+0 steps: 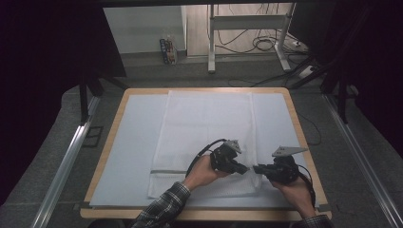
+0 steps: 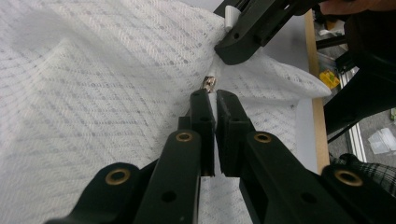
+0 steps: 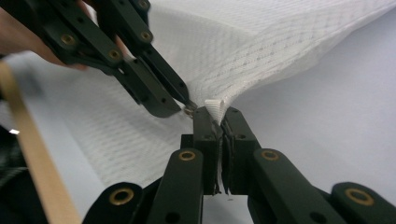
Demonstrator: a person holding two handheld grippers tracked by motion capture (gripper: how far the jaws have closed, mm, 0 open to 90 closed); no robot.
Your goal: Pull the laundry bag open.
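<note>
- The left tool (image 2: 211,100) is clamped on a small metal zipper pull (image 2: 208,84) — half hidden by the white mesh bag (image 2: 93,84).
- The right tool (image 3: 217,114) is clamped on the bag's corner tab (image 3: 215,108).

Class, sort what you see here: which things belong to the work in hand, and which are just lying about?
In the work:
mesh bag
zipper pull
left gripper
right gripper

Lying about:
carton on the floor
cables
metal stand
</note>
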